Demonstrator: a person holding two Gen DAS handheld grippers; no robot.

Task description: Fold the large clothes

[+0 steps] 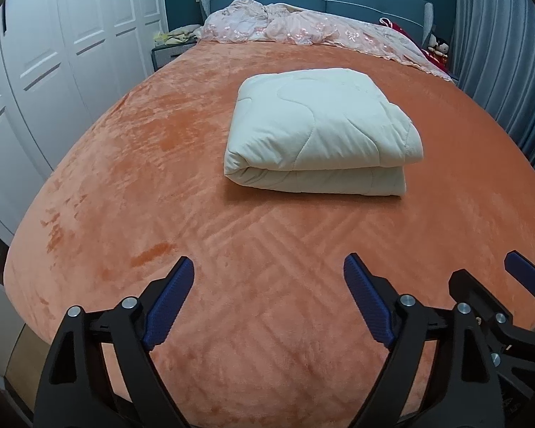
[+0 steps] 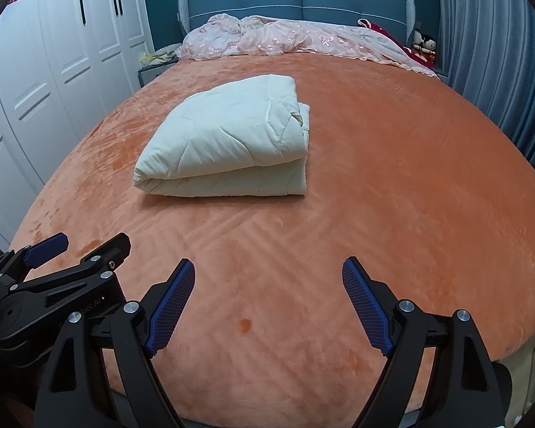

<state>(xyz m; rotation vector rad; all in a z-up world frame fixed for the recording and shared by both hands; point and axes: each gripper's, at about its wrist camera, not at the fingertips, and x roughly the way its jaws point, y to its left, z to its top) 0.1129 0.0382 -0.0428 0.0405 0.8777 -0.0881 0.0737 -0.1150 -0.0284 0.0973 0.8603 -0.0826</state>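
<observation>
Quilt [image 1: 321, 132], cream and folded, lies on the orange bed [image 1: 160, 178] between white wardrobes [image 1: 53, 53] and grey curtains [image 1: 499, 53]. Both grippers, left [image 1: 269, 274] and right [image 2: 269, 274], hover empty, fingers apart.

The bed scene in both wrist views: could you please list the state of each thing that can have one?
Cream quilt: folded into a thick bundle, lying flat on the orange blanket, untouched.
Orange blanket: spread across the bed.
Pink lace cover: bunched up at the headboard.
Wardrobe doors: closed.
Left claw: open, empty, above the near blanket.
Right claw: open, empty, above the near blanket.
</observation>
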